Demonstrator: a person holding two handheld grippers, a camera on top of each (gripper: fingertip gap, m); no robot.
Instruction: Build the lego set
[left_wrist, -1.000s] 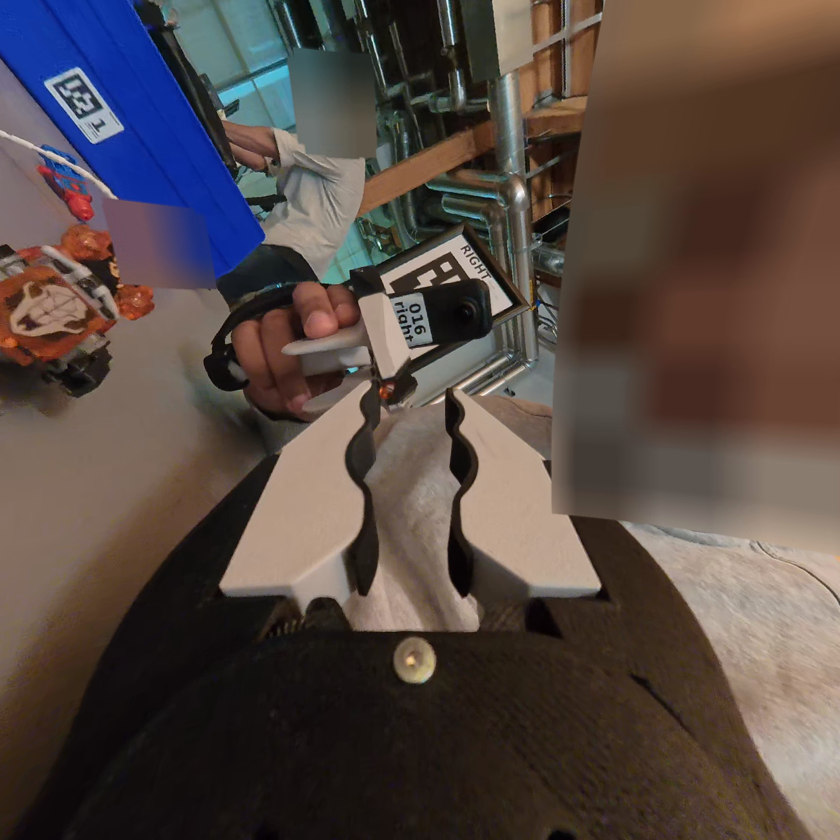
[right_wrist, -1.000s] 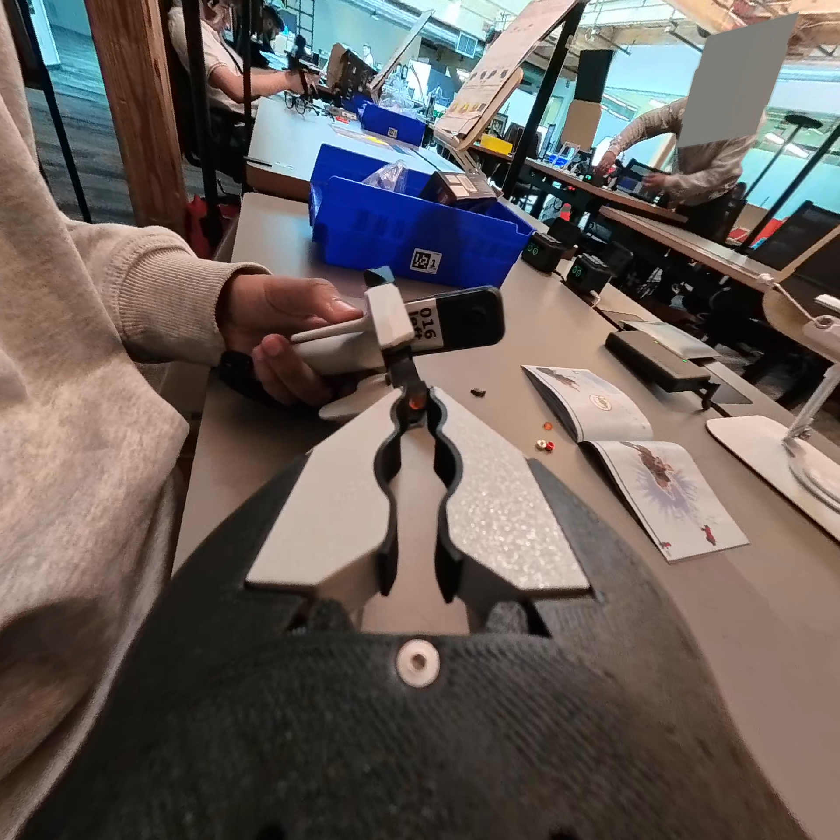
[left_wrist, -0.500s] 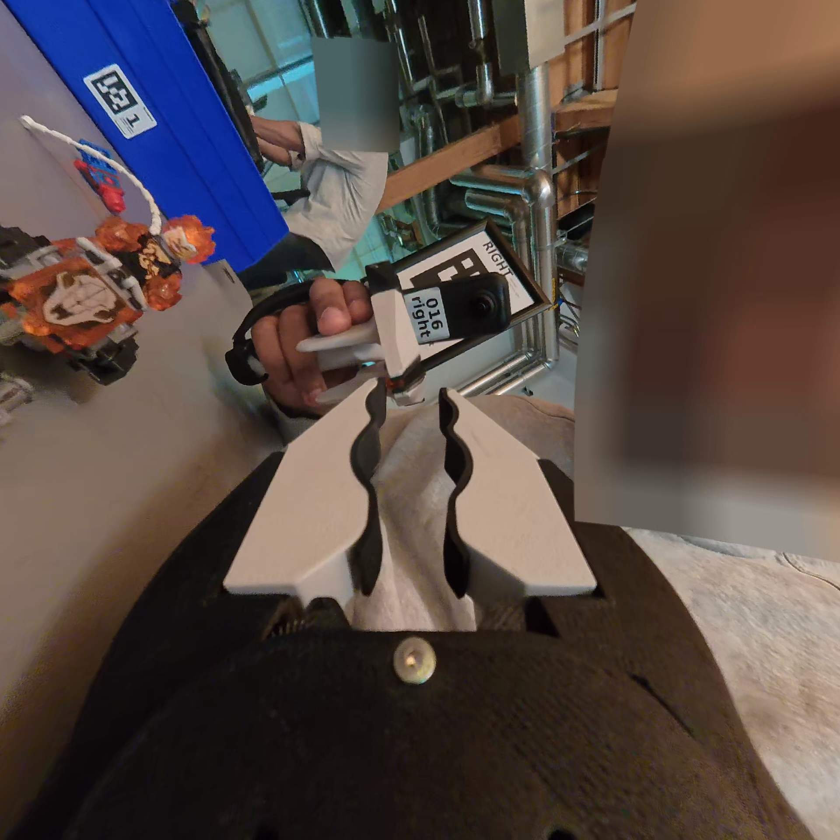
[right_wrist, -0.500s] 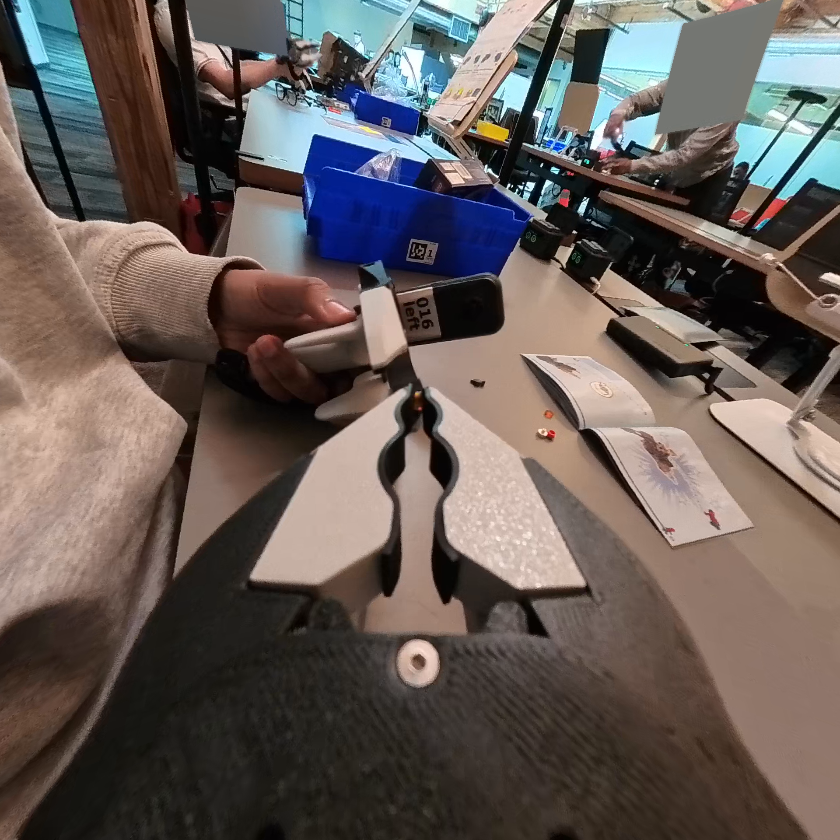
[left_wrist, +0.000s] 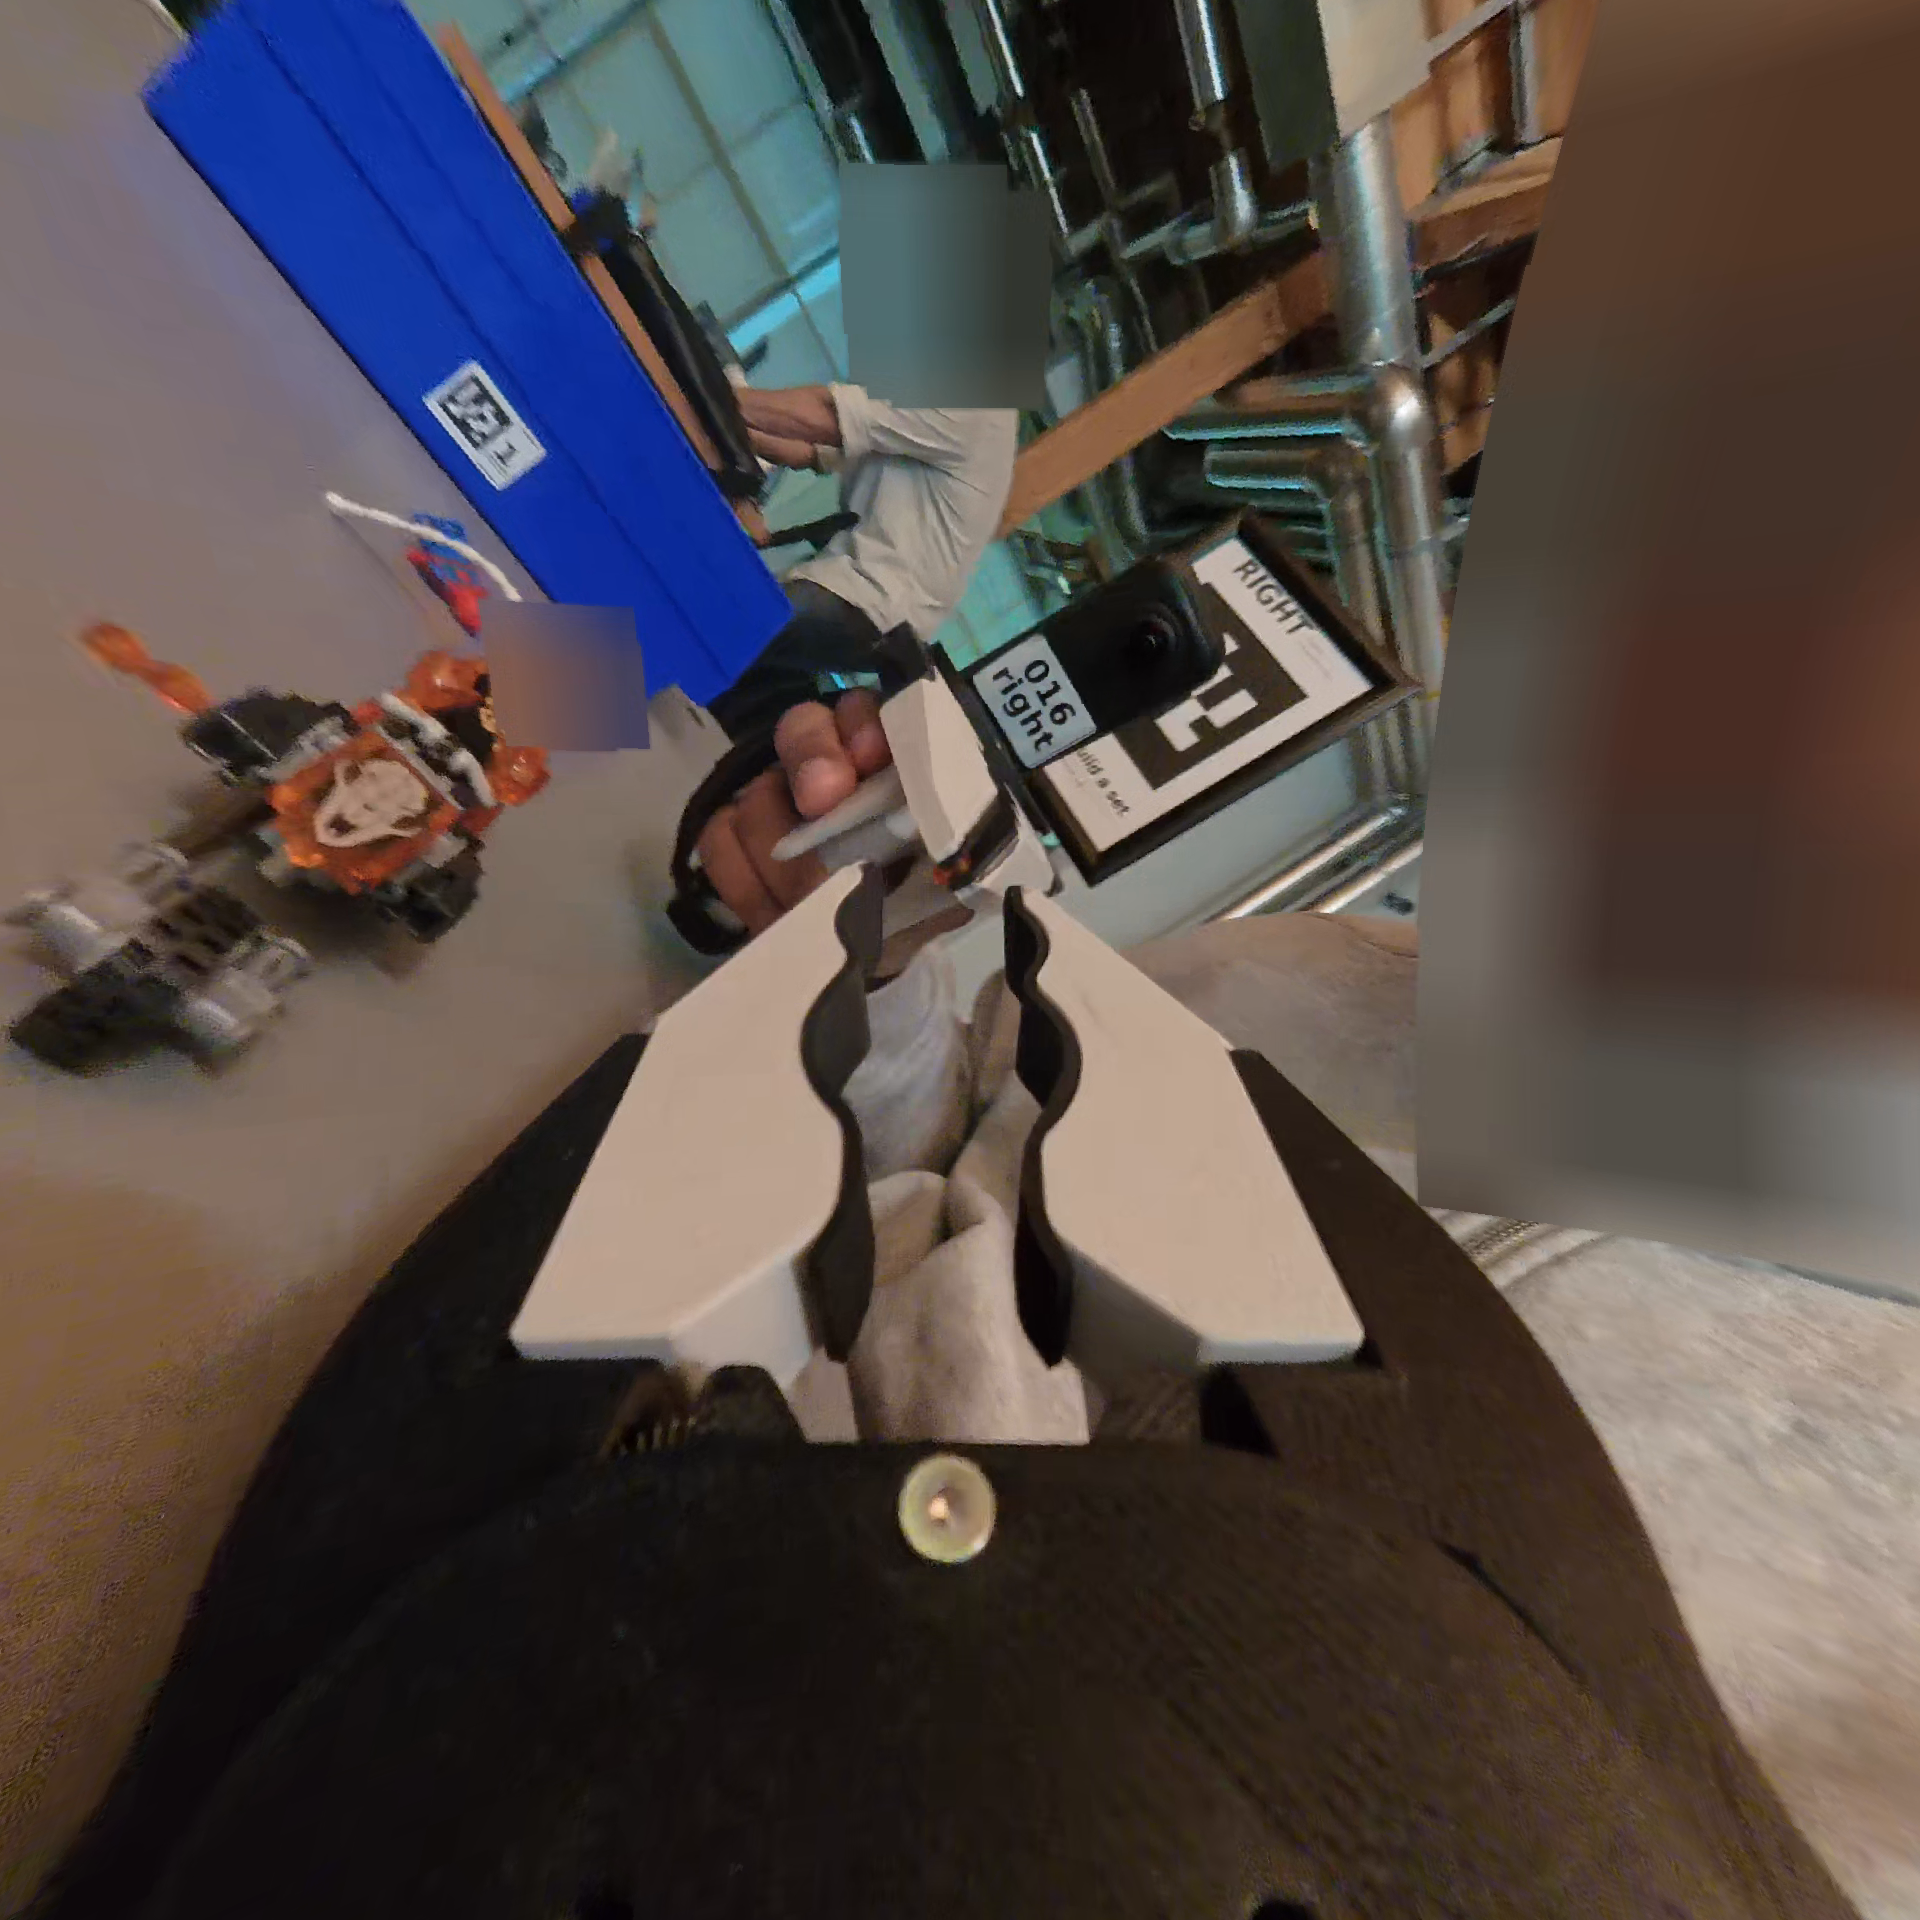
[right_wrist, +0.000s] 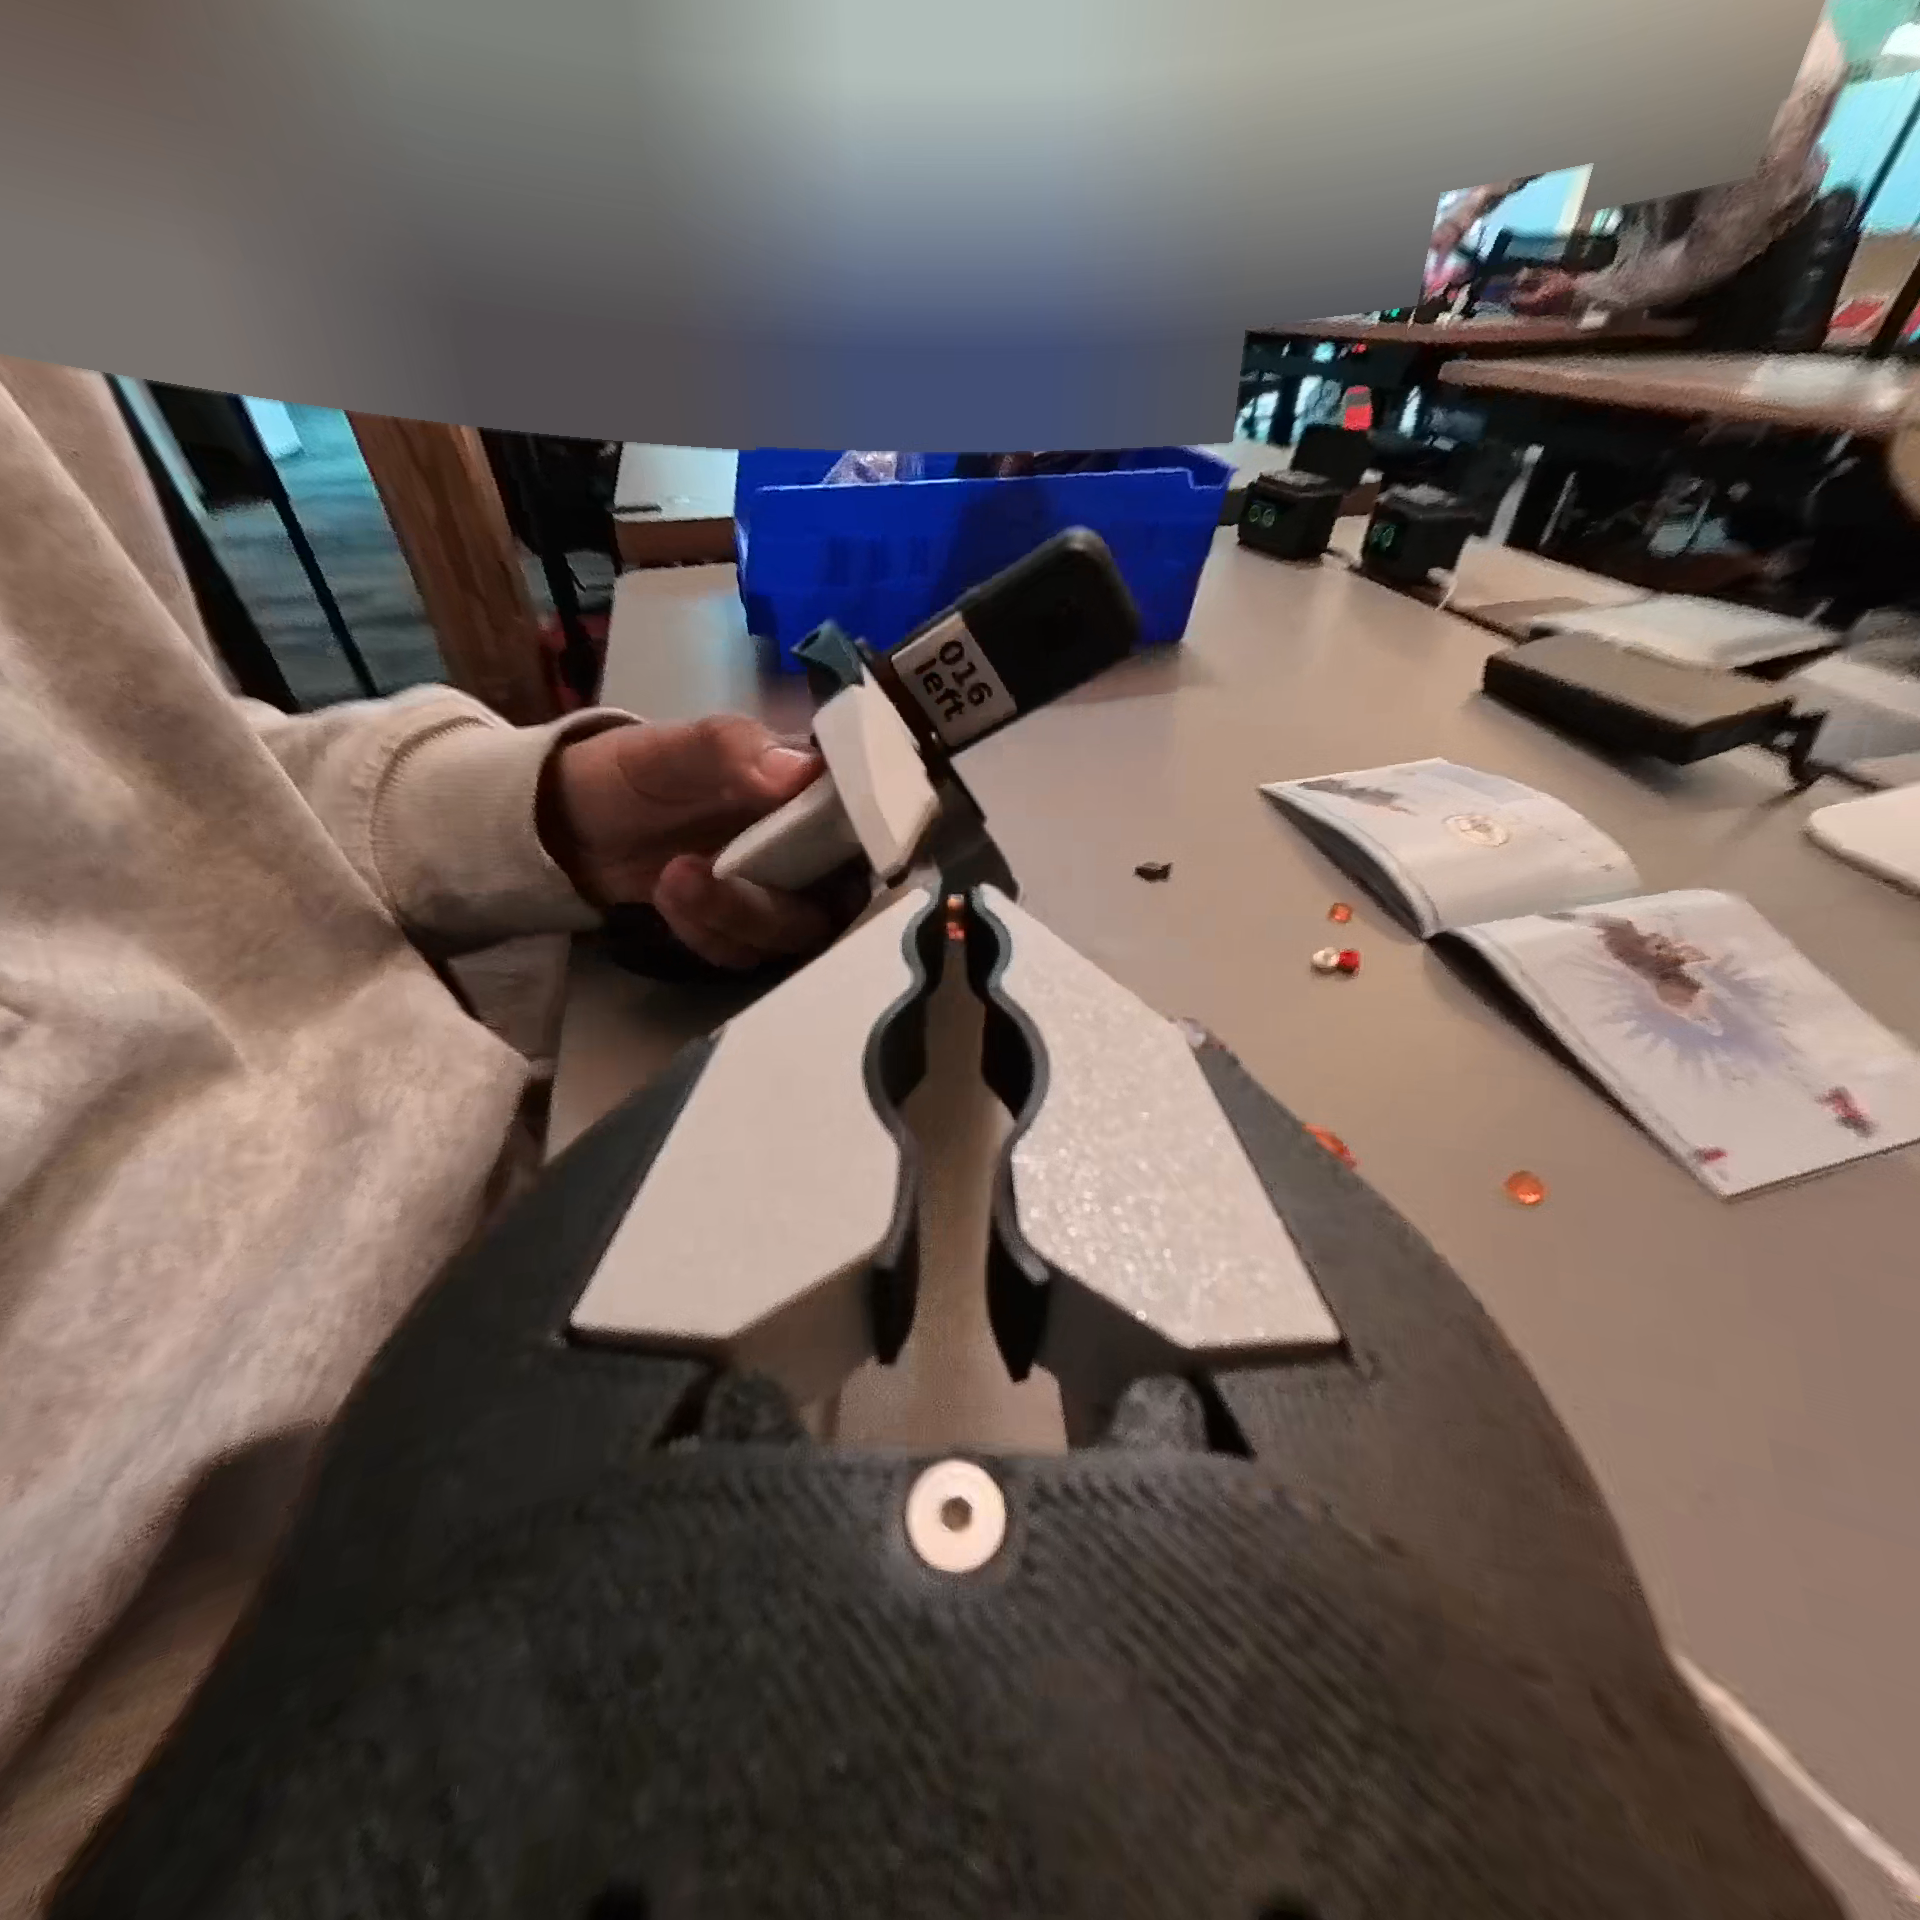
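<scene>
Orange stud (right_wrist: 953, 928) between right gripper (right_wrist: 951, 914) tips

2 claws (left_wrist: 935, 914) (right_wrist: 951, 914), 1 blue bin (right_wrist: 977, 540), 1 booklet (right_wrist: 1600, 966), 1 orange model (left_wrist: 364, 810).

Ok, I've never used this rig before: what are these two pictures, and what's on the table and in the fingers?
There is no robot arm. A person holds a two-finger gripper in each hand, and each gripper has a camera looking along its fingers. The left wrist view shows the left gripper, open and empty, facing the right hand. The right wrist view shows the right gripper, pinched on a small orange piece. On the grey table lie an open instruction booklet, loose orange pieces and a blue bin. The left view also shows a part-built orange and black model.
</scene>
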